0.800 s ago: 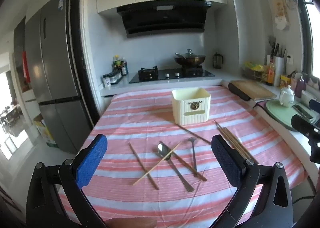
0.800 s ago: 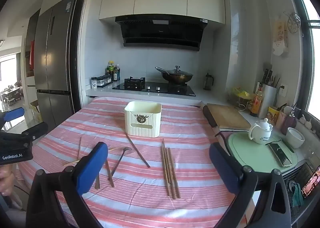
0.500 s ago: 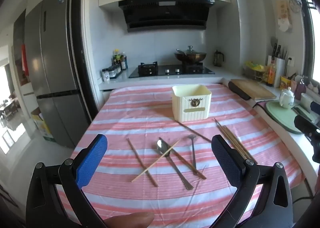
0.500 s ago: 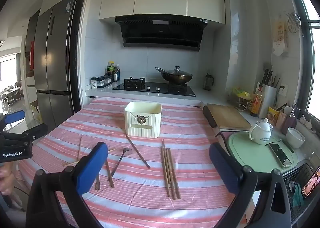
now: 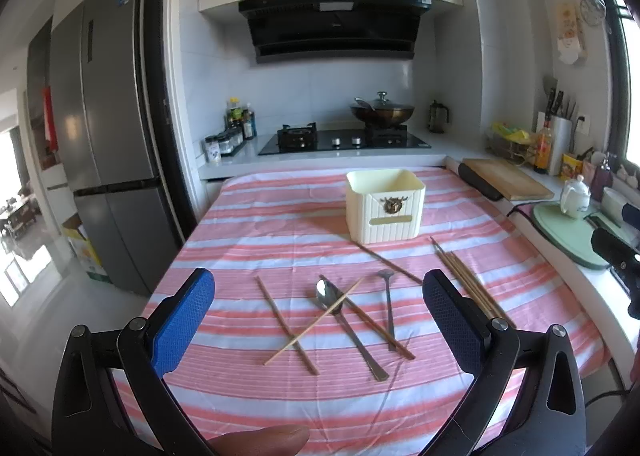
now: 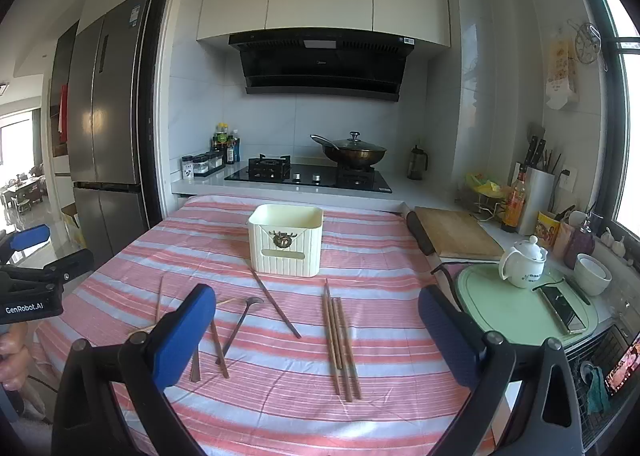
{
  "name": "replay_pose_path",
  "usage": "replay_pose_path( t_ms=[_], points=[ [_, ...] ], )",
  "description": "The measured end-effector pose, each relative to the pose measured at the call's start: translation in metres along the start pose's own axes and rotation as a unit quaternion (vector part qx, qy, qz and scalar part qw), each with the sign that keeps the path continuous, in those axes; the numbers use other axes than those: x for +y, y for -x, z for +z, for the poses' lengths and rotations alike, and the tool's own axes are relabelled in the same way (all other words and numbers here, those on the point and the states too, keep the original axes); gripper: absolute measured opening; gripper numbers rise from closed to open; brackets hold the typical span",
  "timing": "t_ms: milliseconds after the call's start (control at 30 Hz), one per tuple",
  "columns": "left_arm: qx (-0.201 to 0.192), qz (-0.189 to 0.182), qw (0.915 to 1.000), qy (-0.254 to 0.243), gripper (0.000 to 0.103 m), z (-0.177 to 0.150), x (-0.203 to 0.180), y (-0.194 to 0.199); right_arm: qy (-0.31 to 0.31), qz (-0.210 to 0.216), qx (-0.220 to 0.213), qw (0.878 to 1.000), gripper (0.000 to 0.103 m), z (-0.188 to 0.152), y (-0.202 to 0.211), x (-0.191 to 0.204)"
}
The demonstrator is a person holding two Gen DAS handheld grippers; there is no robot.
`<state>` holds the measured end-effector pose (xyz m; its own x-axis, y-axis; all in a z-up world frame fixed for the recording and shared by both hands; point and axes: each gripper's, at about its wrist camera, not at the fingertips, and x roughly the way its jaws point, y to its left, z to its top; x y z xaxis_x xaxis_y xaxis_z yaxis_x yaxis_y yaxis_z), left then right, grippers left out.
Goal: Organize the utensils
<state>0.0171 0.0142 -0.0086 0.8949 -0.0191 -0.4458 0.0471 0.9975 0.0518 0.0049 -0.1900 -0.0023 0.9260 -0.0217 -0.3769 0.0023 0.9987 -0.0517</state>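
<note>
A cream utensil holder (image 5: pixel 385 205) stands on the pink striped tablecloth (image 5: pixel 280 232); it also shows in the right wrist view (image 6: pixel 285 244). In front of it lie a large spoon (image 5: pixel 347 330), a small spoon (image 5: pixel 388 304), loose chopsticks (image 5: pixel 286 324) and a bundle of chopsticks (image 5: pixel 472 284), which also shows in the right wrist view (image 6: pixel 340 340). My left gripper (image 5: pixel 318 320) is open and empty above the near table edge. My right gripper (image 6: pixel 314 332) is open and empty, over the near right part of the table.
A wooden cutting board (image 6: pixel 456 232), a green mat (image 6: pixel 516 304) with a white teapot (image 6: pixel 522 262) and a phone (image 6: pixel 562 308) lie on the counter to the right. A stove with a wok (image 5: pixel 382 111) is behind. A fridge (image 5: pixel 108 135) stands at left.
The left gripper has tilted up and pulled back slightly, so the table sits lower in its view. The right gripper has barely moved. Both stay open.
</note>
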Motion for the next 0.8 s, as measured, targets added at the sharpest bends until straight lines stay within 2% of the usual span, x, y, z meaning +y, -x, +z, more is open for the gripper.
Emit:
replay_pose_path(
  t_ms=[800],
  points=[
    [-0.001, -0.001, 1.0000, -0.001, 0.103, 0.0004, -0.0014, 0.0036, -0.002, -0.003, 0.001, 1.000, 0.103, 0.0026, -0.0002, -0.0025]
  ],
)
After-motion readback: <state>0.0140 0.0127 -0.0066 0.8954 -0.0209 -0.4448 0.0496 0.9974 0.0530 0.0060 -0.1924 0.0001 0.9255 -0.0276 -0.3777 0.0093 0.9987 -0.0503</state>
